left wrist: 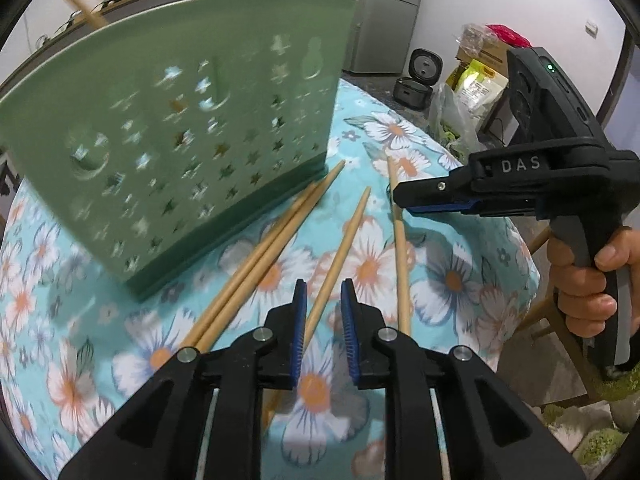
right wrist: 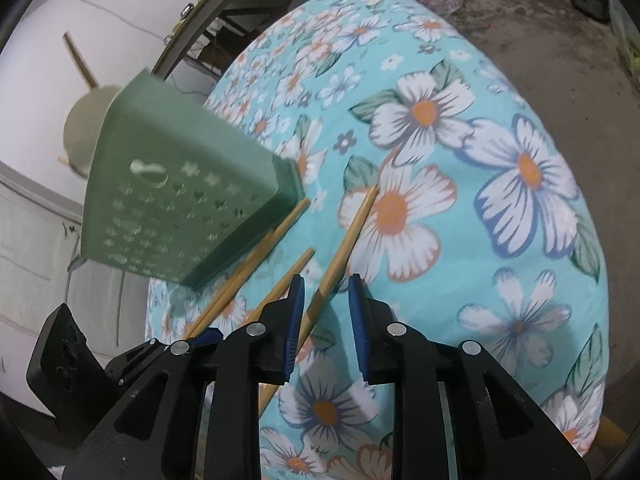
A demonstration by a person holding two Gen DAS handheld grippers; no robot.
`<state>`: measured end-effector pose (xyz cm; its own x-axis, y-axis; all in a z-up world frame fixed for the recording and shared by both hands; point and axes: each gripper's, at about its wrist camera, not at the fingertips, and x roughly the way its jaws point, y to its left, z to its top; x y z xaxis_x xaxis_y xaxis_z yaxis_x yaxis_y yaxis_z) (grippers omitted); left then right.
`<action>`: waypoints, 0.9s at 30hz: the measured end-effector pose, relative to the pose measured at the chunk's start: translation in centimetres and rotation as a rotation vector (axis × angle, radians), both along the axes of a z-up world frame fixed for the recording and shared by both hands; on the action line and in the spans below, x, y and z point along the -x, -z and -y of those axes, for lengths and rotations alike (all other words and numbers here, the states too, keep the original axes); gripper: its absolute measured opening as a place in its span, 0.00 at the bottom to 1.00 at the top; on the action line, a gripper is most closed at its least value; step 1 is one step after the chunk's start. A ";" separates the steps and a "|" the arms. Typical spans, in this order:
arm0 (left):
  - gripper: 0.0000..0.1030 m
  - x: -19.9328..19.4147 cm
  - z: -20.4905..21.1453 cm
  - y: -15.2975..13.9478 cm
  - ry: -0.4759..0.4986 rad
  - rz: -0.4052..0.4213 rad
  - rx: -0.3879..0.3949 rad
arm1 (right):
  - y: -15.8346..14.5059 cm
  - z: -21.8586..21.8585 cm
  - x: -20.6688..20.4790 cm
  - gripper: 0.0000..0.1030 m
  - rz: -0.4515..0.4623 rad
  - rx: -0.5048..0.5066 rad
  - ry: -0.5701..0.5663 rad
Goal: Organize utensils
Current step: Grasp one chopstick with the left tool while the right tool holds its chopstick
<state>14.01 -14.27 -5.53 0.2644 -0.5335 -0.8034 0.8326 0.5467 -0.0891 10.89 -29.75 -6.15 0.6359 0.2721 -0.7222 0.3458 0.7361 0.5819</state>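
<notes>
I am holding the left gripper (left wrist: pixel 324 300) and right gripper (right wrist: pixel 326 300) with jaws parted, each straddling a loose chopstick (left wrist: pixel 340 256) for pickup; the green holder (left wrist: pixel 192 128) is waiting ahead-left.

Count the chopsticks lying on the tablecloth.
4. A touching pair lies beside the green holder; one runs between the left gripper fingers; one lies farthest right. Another stick pokes from the holder; more may be hidden.

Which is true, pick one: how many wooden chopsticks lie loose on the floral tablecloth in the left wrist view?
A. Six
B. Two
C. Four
C: a touching pair beside the green holder, one running between the left gripper's open pads, and one further right.
</notes>
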 end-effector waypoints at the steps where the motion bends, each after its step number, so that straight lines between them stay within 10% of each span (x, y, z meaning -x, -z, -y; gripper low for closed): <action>1: 0.16 -0.2 0.4 0.1 0.005 0.000 -0.004 | 0.1 0.3 -0.1 0.23 0.002 -0.008 0.011; 27: 0.06 -2.6 2.6 -1.5 -0.050 -0.025 0.075 | -1.4 2.6 -0.9 0.05 0.130 -0.135 0.121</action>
